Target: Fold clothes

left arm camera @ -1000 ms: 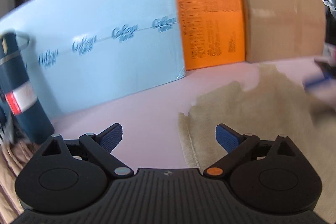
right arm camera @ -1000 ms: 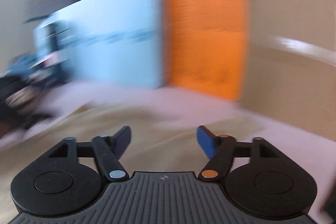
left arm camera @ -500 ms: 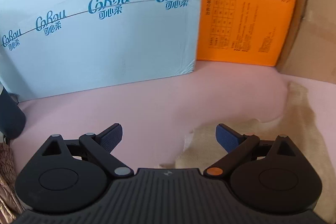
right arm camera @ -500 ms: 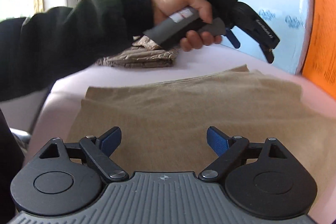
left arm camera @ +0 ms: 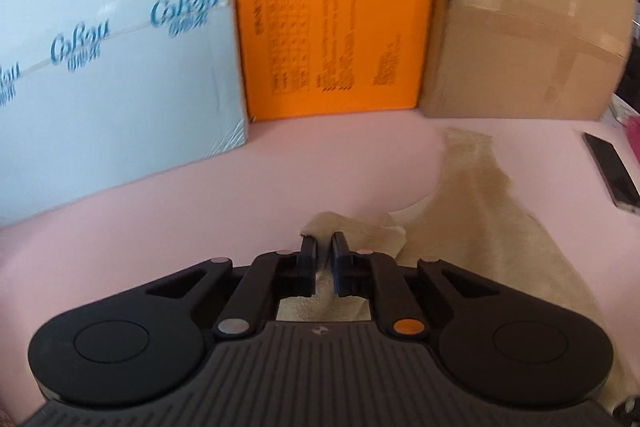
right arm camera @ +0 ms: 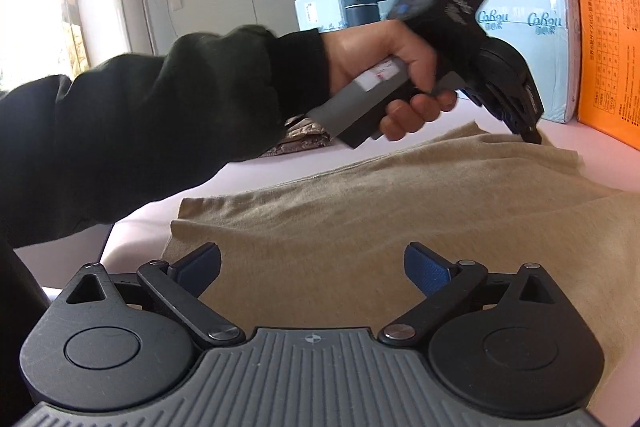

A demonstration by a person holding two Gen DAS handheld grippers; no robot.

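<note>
Tan garment spread on the pink tabletop, its far corner pinched by the left claw
Left claw has just been closing and now clamps the cloth near the orange box; right claw has just been opening, hovering over the garment's near edge with nothing between its pads

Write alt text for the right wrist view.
The right claw, open, hovers over a tan garment spread on a pink table. Beyond it, a hand in a dark sleeve holds the left claw down at the garment's far edge, with a pale blue box and an orange box behind.
</note>
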